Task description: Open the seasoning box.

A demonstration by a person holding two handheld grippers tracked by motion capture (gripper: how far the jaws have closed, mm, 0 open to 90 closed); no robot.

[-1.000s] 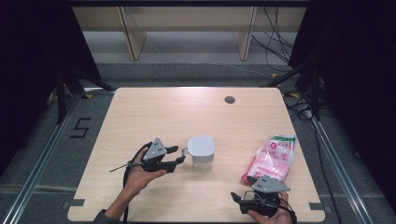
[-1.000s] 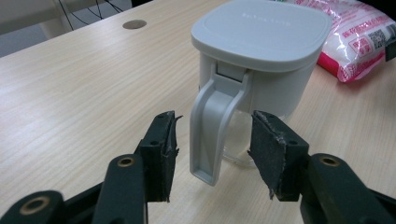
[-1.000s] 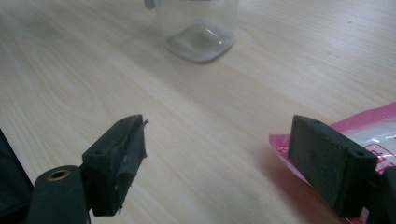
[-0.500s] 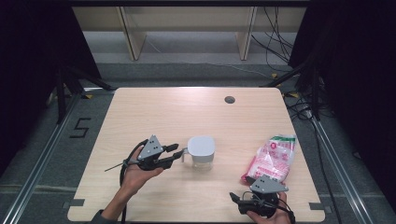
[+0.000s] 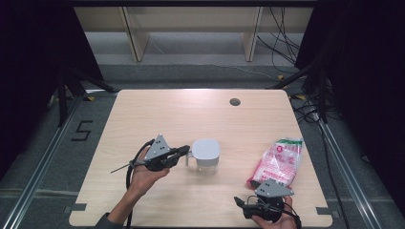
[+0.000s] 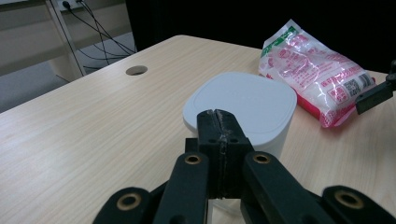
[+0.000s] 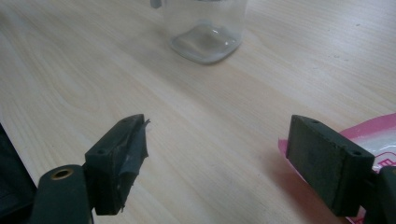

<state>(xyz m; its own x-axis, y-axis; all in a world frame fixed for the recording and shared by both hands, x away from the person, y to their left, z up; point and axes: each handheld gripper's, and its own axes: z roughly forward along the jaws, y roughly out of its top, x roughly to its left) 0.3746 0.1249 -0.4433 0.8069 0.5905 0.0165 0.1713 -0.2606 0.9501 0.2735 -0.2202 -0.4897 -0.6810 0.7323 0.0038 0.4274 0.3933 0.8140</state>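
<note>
The surface [image 5: 157,114] looks like pale wood laminate, smooth and matt, with a fine straight grain. The jug [image 5: 206,156] has a clear, glossy plastic body, seen in the right gripper view [image 7: 205,28], under a white plastic lid [image 6: 243,105] with a smooth satin finish. The bag [image 5: 279,160] on the right is thin, crinkled plastic film, shiny, printed pink and white. The fingers [image 6: 219,140] of the left gripper [image 5: 184,151] are matt black plastic, their pads dull and scuffed; a pad of the right gripper [image 7: 217,163] looks frayed at its edge.

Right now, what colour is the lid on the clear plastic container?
White; the lid shows best in the left gripper view.
</note>
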